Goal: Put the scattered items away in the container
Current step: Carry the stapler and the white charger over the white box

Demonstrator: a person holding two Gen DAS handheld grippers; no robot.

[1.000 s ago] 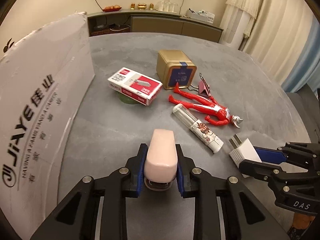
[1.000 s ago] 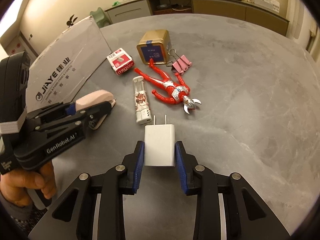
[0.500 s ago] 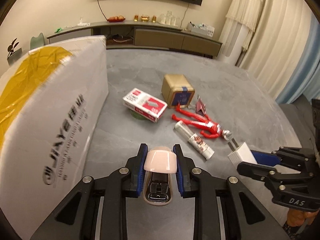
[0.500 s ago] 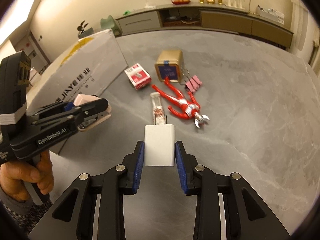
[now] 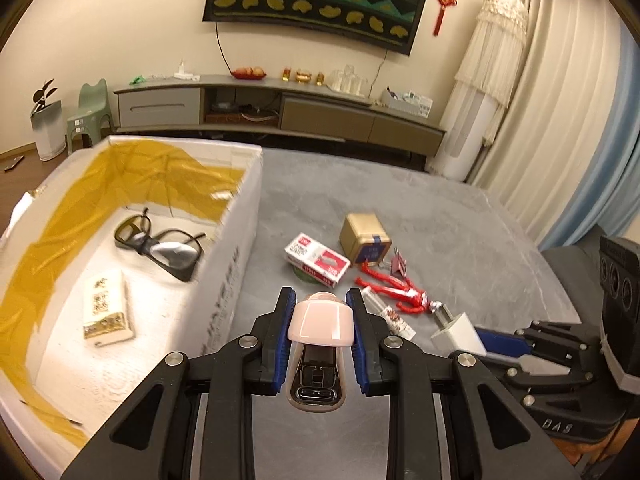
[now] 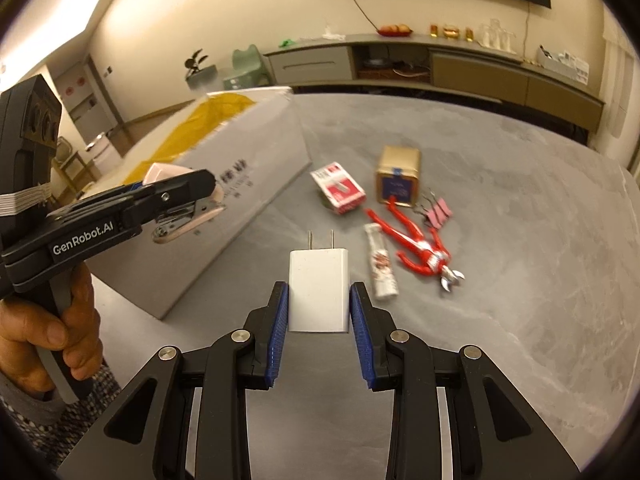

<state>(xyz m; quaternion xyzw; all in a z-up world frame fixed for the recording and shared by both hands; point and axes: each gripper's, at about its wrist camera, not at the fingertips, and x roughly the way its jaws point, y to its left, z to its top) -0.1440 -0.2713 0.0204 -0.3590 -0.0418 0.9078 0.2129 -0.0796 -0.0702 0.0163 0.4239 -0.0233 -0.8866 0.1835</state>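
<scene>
My left gripper (image 5: 320,332) is shut on a pink stapler (image 5: 320,322), held in the air just right of the white box (image 5: 236,264). The box interior holds black glasses (image 5: 160,246) and a small packet (image 5: 106,310). My right gripper (image 6: 319,300) is shut on a white charger plug (image 6: 319,286), raised over the grey table (image 6: 520,260). On the table lie a red-and-white staple box (image 6: 338,188), a gold tin (image 6: 398,176), a red toy figure (image 6: 420,244), a white tube (image 6: 382,262) and pink binder clips (image 6: 438,212).
The left gripper with the stapler (image 6: 176,204) shows in the right wrist view in front of the box wall (image 6: 240,184), held by a hand (image 6: 52,320). A sideboard (image 5: 280,108) stands behind the table. A green disc (image 5: 306,274) lies under the staple box.
Both grippers have risen with their loads. The left one now looks over the box rim into its inside, where earlier only the outer wall showed.
</scene>
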